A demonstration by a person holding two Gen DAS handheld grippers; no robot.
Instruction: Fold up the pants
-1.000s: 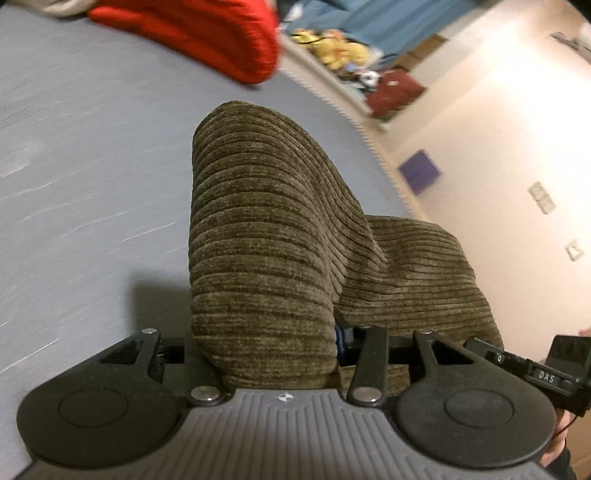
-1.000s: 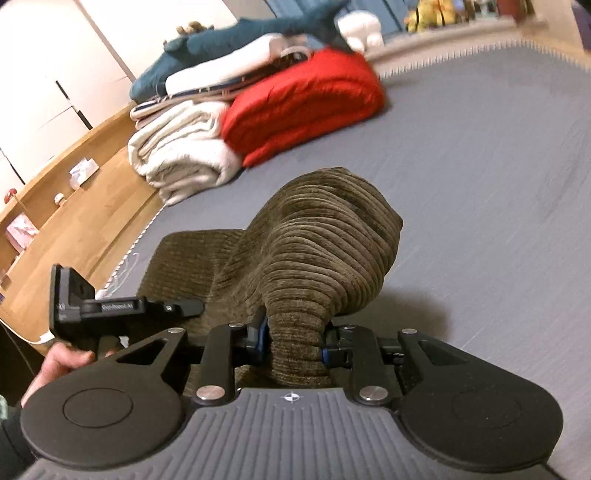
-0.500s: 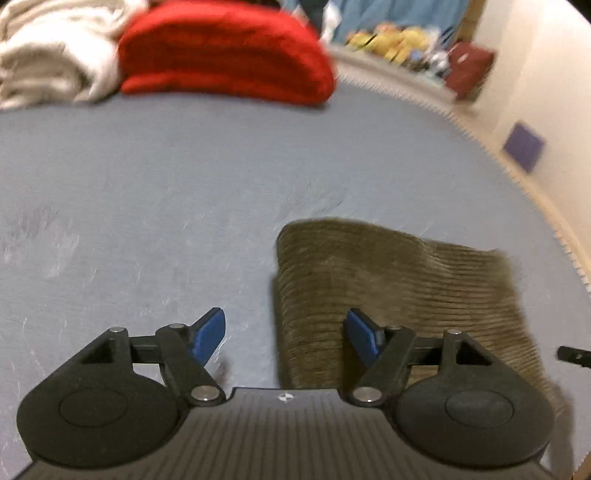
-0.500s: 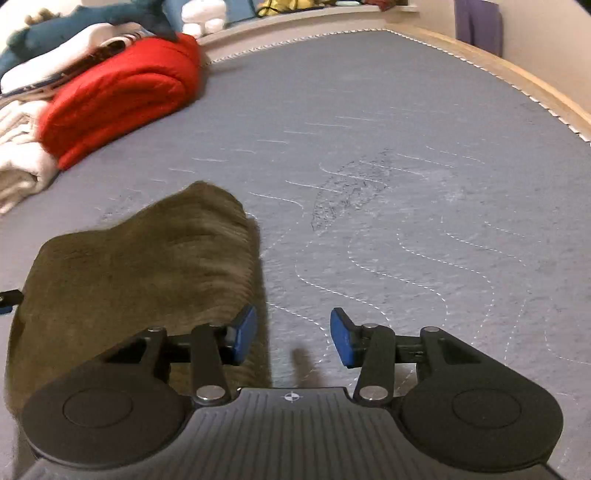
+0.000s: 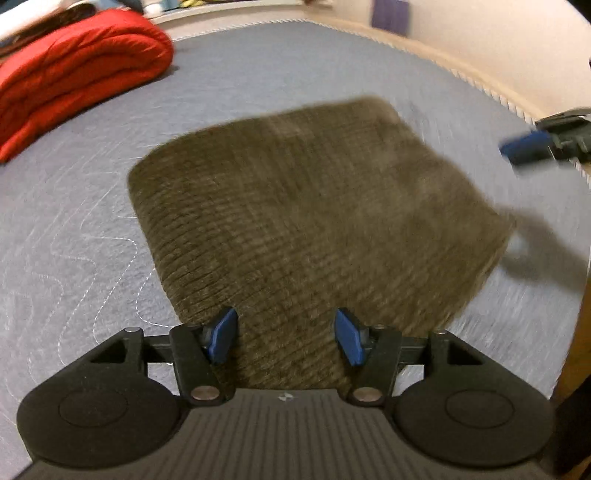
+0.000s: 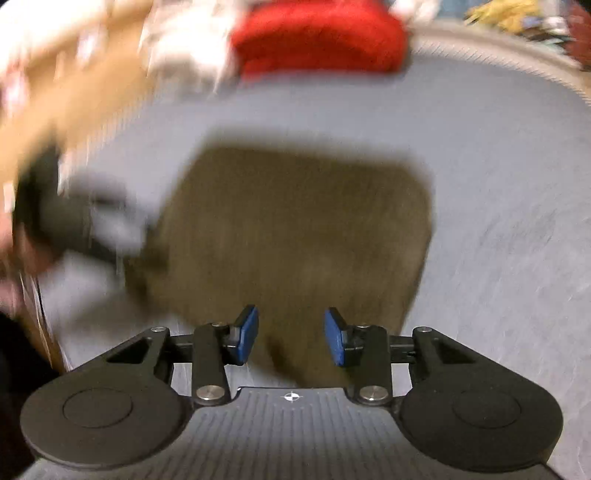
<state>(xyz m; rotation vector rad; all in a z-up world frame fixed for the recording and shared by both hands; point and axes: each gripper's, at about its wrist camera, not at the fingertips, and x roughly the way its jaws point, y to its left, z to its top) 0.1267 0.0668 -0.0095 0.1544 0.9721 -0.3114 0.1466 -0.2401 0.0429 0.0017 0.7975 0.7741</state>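
Left wrist, grey quilted mattress (image 5: 258, 66), cream wall (image 5: 480, 33)

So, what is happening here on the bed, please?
A person with tongs in each hand is folding brown corduroy pants on a grey mattress. The pants lie flat as a folded rectangle. The left tongs and the right tongs are both open above the near edge and hold nothing. A red blanket lies folded farther back.

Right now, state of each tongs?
Left tongs: open, empty, jaws just narrowed, over the folded pants.
Right tongs: open, empty, above the pants.
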